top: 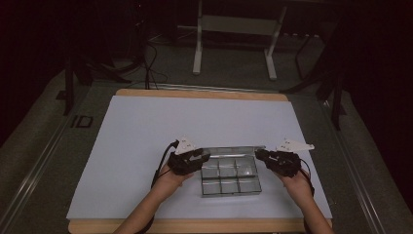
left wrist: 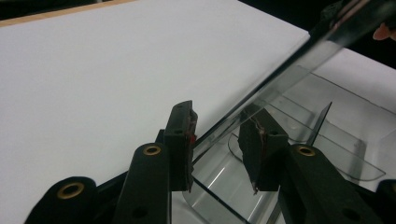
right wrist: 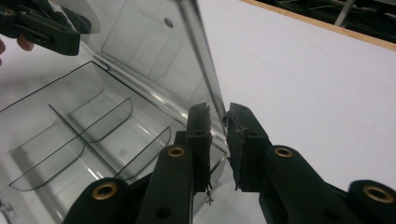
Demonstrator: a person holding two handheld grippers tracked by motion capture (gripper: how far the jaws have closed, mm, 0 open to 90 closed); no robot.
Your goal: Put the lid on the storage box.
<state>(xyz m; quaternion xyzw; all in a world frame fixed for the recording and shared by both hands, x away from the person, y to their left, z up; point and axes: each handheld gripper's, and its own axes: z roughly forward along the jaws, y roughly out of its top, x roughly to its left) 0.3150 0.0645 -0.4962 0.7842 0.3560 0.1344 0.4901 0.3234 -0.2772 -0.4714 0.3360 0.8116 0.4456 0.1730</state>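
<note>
A white sheet (top: 146, 146) covers the table (top: 195, 93). Near its front edge sits a clear box (top: 230, 176) split into six compartments, its lid (top: 234, 149) raised along the far side. The left gripper (top: 191, 161) is at the lid's left end, the right gripper (top: 272, 158) at its right end. In the left gripper view the lid edge (left wrist: 280, 79) runs between fingers (left wrist: 180, 140) that stand apart, touching one pad. In the right gripper view the fingers (right wrist: 198, 140) straddle the lid edge (right wrist: 205, 74) with a narrow gap; whether they press on it I cannot tell.

Both forearms rise from six o'clock, the left gripper (top: 202, 157) pointing toward three and the right gripper (top: 259, 154) toward nine, jaws narrowly parted.
</note>
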